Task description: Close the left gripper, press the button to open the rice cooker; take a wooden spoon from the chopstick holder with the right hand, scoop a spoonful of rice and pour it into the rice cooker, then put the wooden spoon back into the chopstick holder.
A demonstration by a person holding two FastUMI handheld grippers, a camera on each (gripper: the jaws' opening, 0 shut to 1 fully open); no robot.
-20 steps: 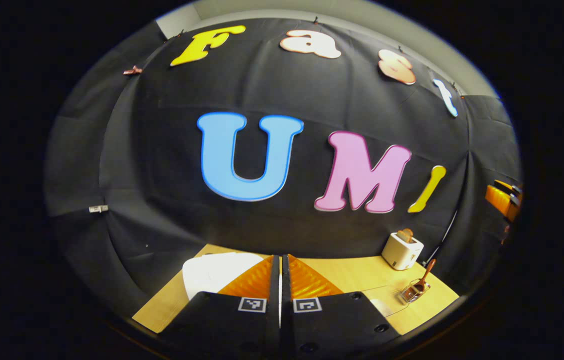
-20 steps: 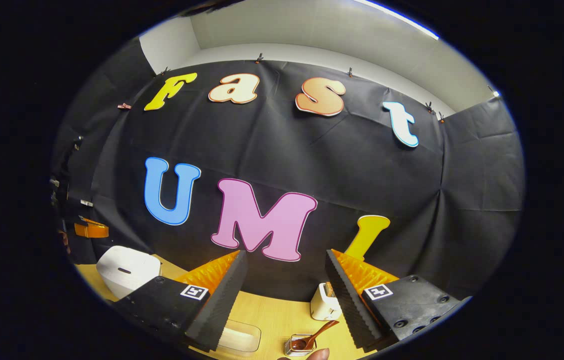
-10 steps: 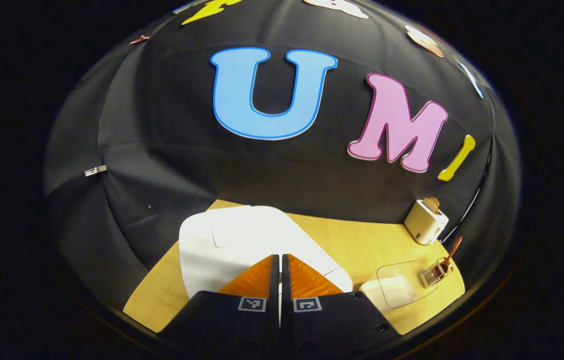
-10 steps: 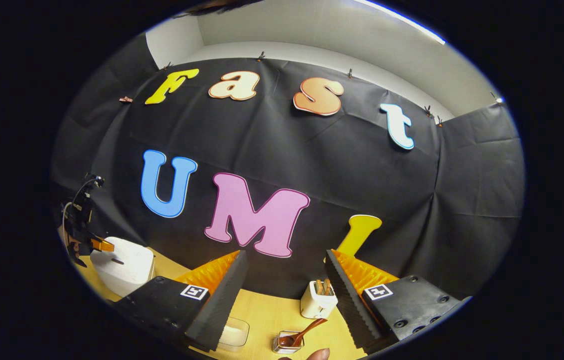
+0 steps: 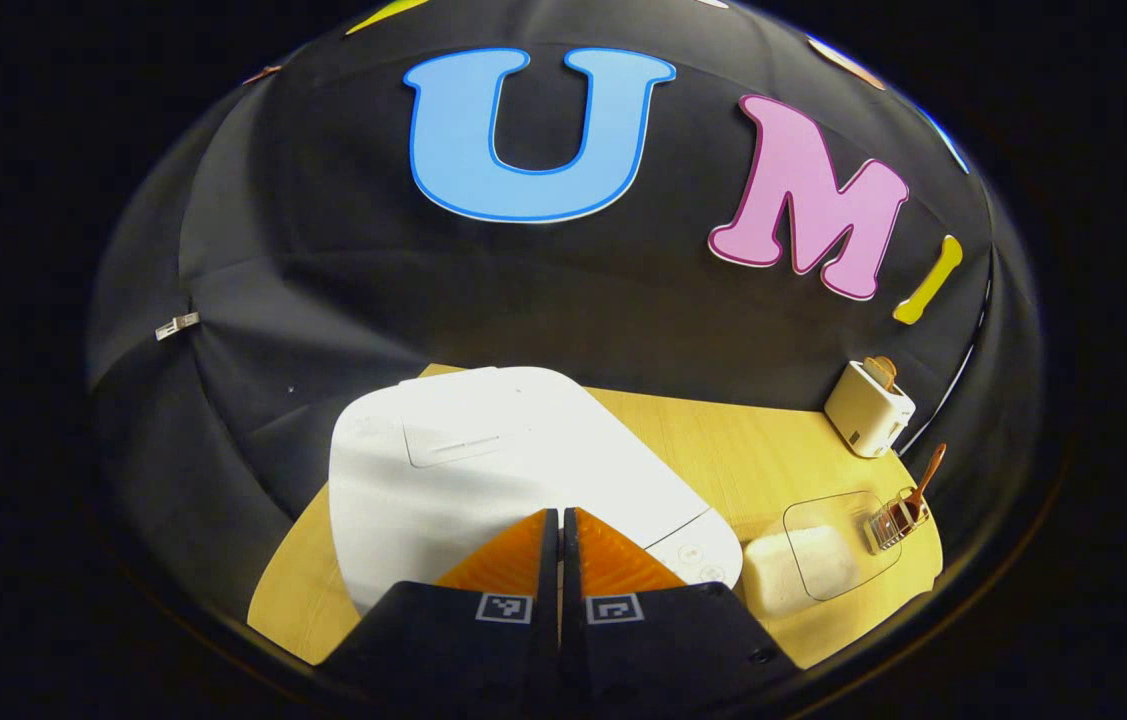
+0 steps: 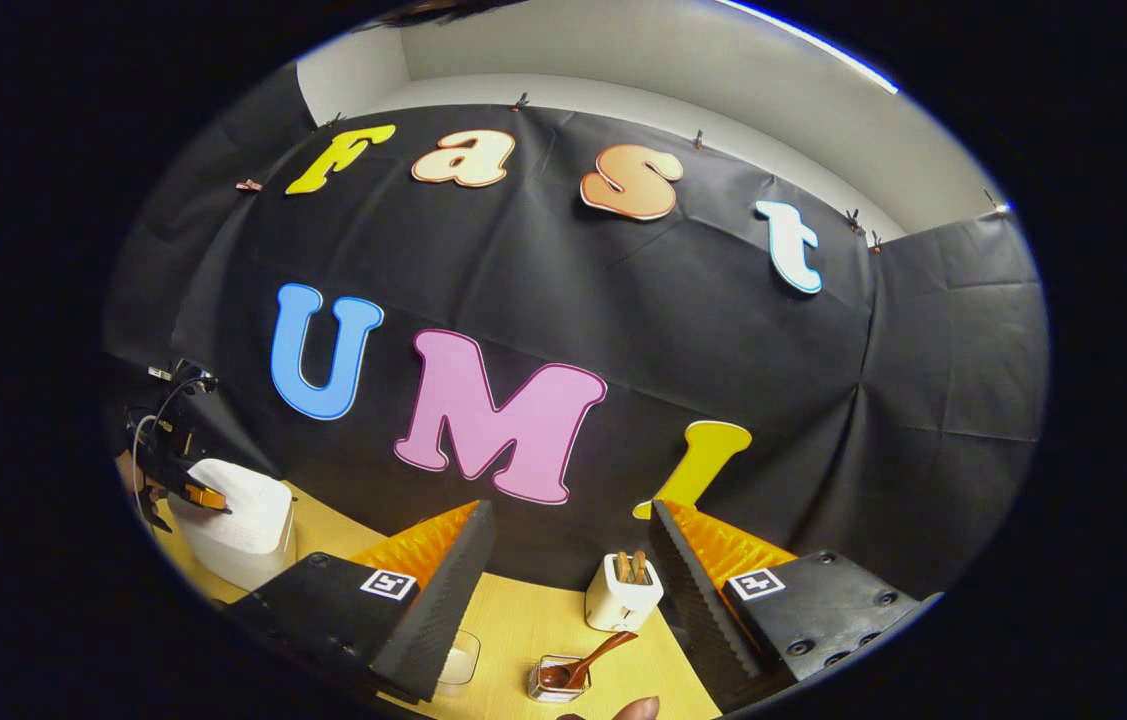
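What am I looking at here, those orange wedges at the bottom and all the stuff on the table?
No robot here: a person holds a two-finger claw in each hand, and a fisheye camera rides on each, looking along its fingers. In the left gripper view the left claw is shut, empty, above the closed white rice cooker. In the right gripper view the right claw is open and holds nothing; the left claw also shows far off, over the cooker. On the wooden table stand a toaster, a clear container of rice and a chopstick holder with the wooden spoon in it.
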